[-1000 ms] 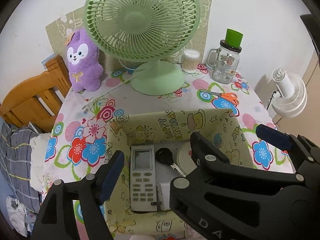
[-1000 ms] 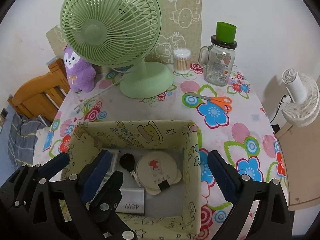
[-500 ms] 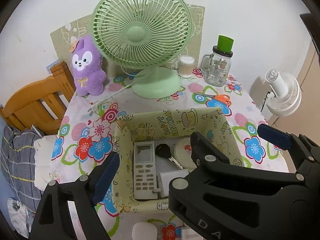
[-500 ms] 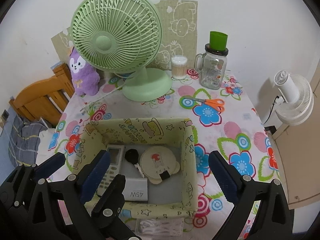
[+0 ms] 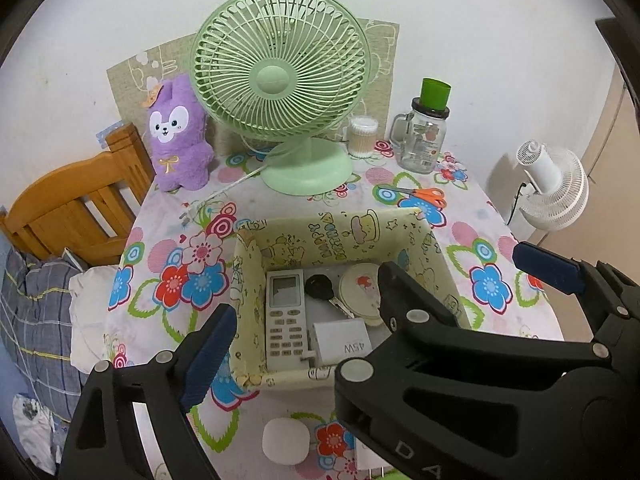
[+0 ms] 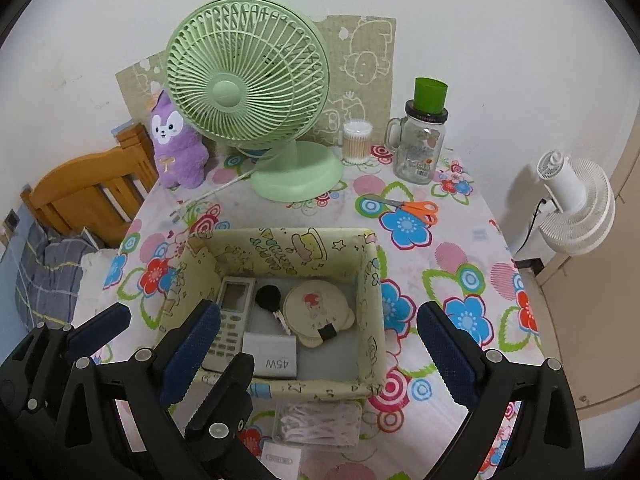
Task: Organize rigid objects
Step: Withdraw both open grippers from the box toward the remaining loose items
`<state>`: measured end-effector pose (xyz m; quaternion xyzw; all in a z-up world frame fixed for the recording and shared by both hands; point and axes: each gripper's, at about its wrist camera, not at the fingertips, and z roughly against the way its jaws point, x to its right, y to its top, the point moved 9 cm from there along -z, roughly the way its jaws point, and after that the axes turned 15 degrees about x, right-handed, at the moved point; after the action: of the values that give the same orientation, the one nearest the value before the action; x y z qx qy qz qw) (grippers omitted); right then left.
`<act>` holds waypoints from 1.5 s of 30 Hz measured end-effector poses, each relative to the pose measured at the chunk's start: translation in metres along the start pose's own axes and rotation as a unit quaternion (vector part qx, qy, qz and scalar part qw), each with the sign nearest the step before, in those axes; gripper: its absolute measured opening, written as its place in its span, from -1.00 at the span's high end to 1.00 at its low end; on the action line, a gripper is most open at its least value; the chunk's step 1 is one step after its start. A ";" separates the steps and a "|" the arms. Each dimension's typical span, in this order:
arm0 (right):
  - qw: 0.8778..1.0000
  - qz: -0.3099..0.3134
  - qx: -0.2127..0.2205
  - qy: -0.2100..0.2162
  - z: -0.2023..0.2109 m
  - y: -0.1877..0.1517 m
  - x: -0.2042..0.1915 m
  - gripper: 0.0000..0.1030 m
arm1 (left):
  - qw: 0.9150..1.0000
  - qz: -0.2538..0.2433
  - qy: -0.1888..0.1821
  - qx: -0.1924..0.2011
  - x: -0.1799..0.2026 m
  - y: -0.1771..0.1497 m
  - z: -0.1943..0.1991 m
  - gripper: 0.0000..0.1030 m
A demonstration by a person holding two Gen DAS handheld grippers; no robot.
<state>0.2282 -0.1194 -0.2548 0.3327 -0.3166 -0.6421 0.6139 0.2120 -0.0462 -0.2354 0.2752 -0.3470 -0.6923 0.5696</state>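
Nearest the cameras, the left tool (image 5: 372,308) hangs over the front of the surface (image 6: 460,248) with its jaws opening and nothing between them. The right tool (image 6: 316,332) stands wide apart too, gripping nothing. In the left wrist view the right tool's black frame crosses in front of the left one.

On the flowered cloth just below them lie a small white rounded case (image 5: 285,440) and a clear packet of white picks (image 6: 318,422), both outside the box.

Next comes the open box (image 6: 370,280), patterned in pale yellow. Inside, the remote (image 5: 285,312) lies flat along the left wall, its long axis running front to back, screen end toward the far wall. Beside it a black-headed key (image 5: 320,287) lies aslant, blade toward the front right. A white charger (image 5: 340,342) sits at the front, and a round compact (image 6: 316,312) fills the right side.

Beyond the box, orange-handled scissors (image 6: 404,205) lie with their blades pointing left. Farther back stand a green fan (image 6: 248,80), a purple plush toy (image 6: 174,140), a tub of cotton swabs (image 6: 357,142) and a glass jar (image 6: 420,152) topped by a green cup (image 6: 430,94).

Off the surface, a wooden bed frame (image 5: 72,204) sits to the left, and a white fan (image 6: 576,200) stands on the right by the white wall.
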 end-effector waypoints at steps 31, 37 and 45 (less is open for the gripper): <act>0.998 0.056 0.005 -0.002 0.057 -0.039 0.004 -0.94 | 0.999 -0.032 -0.017 -0.025 0.023 -0.049 0.048 -0.79; 0.998 0.055 -0.002 -0.002 0.057 -0.052 0.004 -0.94 | 0.999 -0.034 -0.020 -0.031 0.023 -0.061 0.048 -0.79; 0.998 0.056 -0.009 -0.006 0.052 -0.070 0.003 -0.94 | 0.999 -0.039 -0.014 -0.031 0.020 -0.077 0.044 -0.79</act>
<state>0.1452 -0.1195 -0.2818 0.3053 -0.3326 -0.6118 0.6496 0.1278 -0.0503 -0.2689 0.2614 -0.3226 -0.7283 0.5451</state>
